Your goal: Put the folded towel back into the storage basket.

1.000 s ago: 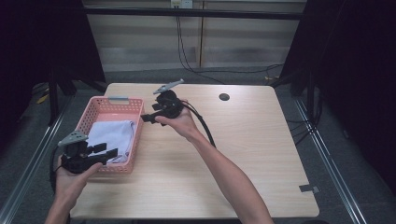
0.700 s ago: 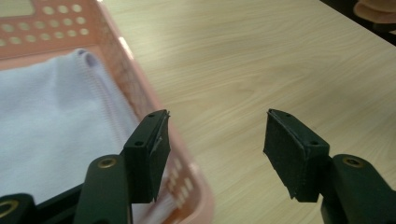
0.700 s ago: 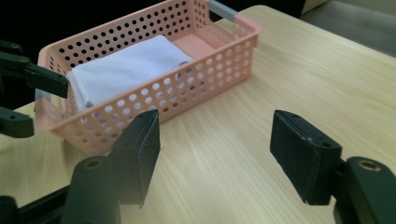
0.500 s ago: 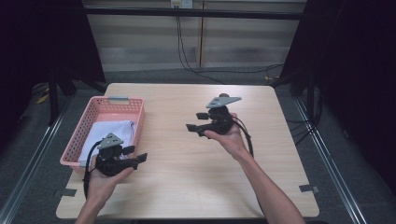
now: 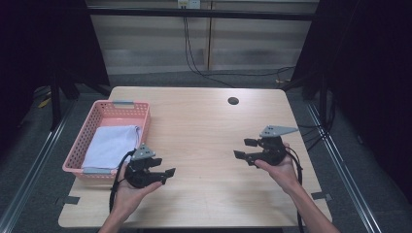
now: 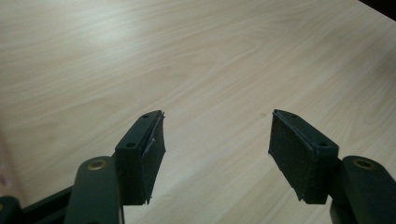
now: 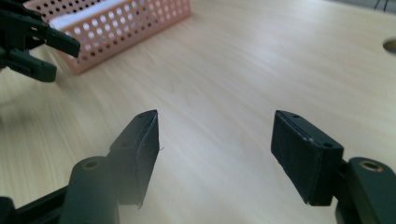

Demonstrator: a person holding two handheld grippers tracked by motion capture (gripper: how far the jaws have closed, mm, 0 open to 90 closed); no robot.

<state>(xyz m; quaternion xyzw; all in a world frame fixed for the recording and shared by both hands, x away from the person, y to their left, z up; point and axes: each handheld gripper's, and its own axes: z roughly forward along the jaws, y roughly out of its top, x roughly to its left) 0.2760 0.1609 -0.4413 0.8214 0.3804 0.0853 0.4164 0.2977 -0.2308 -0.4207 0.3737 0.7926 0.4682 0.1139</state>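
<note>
A pink perforated basket (image 5: 122,111) sits on the left of the wooden table (image 5: 204,126) with a folded white cloth (image 5: 111,144) lying in it. My left gripper (image 5: 164,173) is held low over the table just off the basket's near right corner, pointing right. Its jaws have just been opening, and in the left gripper view (image 6: 217,154) only bare wood lies between them. My right gripper (image 5: 244,148) hovers over the right half of the table, pointing left, open and empty (image 7: 215,158). It looks toward the basket (image 7: 126,23) and the left gripper (image 7: 28,42).
A round cable hole (image 5: 233,101) is near the table's far edge, also at the right edge of the right gripper view (image 7: 390,45). Cables trail from both grippers toward the person. Dark floor and metal rails flank the table.
My right gripper has swung from over the basket to the right side of the table. My left gripper has moved from left of the basket to its near right corner.
</note>
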